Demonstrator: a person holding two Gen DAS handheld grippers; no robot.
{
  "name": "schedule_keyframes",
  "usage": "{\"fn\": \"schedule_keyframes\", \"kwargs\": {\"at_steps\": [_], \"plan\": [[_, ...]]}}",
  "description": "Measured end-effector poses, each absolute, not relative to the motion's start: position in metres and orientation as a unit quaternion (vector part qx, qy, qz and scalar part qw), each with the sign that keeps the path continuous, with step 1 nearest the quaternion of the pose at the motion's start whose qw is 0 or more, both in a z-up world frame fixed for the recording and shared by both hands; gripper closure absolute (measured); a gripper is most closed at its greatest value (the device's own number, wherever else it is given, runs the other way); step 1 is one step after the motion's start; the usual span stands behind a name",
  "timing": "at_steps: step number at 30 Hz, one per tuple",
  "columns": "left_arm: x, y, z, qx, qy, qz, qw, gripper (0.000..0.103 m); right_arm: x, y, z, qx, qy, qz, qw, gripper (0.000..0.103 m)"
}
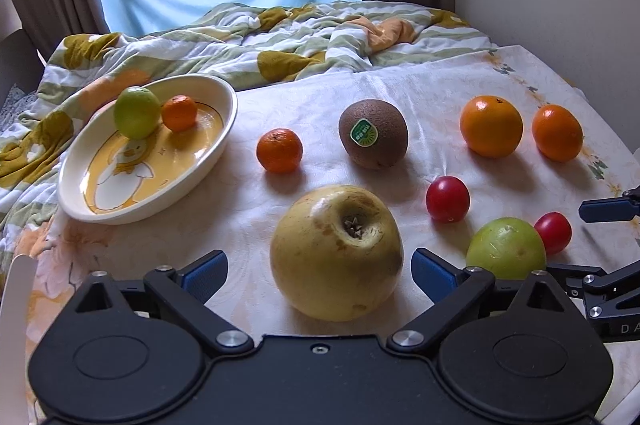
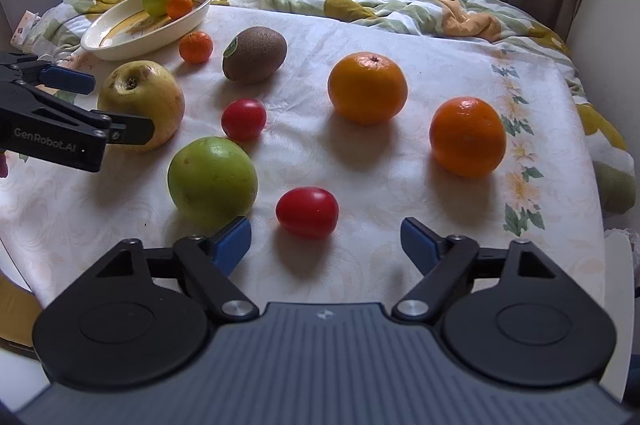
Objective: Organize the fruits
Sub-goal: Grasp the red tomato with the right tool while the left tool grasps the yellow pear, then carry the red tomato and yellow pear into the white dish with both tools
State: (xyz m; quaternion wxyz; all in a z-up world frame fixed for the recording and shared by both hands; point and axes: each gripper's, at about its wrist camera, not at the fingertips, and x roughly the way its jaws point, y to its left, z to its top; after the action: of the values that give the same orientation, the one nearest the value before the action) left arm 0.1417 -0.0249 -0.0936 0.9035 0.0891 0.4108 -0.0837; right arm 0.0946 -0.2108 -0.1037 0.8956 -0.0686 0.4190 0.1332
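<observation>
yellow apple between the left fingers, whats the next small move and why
Probably close the left gripper on the yellow apple. Its blue pads stand on either side of the apple with a gap on each side, so nothing is gripped yet. The dish up to the left already holds a green fruit and a small orange, so the apple likely goes there next.

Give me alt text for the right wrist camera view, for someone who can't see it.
The open right gripper hovers over a cloth-covered bed, a small red tomato just ahead between its fingers. A green apple, two oranges, a kiwi and a yellow apple lie around; a dish sits far left.
</observation>
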Motion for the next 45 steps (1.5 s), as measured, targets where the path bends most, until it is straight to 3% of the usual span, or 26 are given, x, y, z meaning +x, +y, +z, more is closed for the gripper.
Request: {"fn": "schedule_keyframes", "kwargs": {"at_steps": [4,6,24,27,45], "plan": [[0.147,-0.029,-0.101,0.087,0.423,-0.089,0.897,0.018,0.098,-0.209,-0.108,-0.065,0.423,0.138,0.893,0.019],[0.149,-0.03,-0.102,0.086,0.425,-0.089,0.897,0.025,0.099,-0.21,-0.108,-0.063,0.423,0.14,0.893,0.019],[0.13,-0.019,-0.103,0.072,0.418,-0.062,0.903,0.026,0.098,-0.205,-0.108,-0.074,0.411,0.159,0.894,0.04],[0.126,-0.018,-0.102,0.064,0.417,-0.062,0.904,0.026,0.097,-0.204,-0.107,-0.076,0.41,0.157,0.895,0.052],[0.081,-0.007,-0.063,0.026,0.393,-0.047,0.918,0.026,0.07,-0.202,-0.07,-0.08,0.391,0.15,0.905,0.053]]}}
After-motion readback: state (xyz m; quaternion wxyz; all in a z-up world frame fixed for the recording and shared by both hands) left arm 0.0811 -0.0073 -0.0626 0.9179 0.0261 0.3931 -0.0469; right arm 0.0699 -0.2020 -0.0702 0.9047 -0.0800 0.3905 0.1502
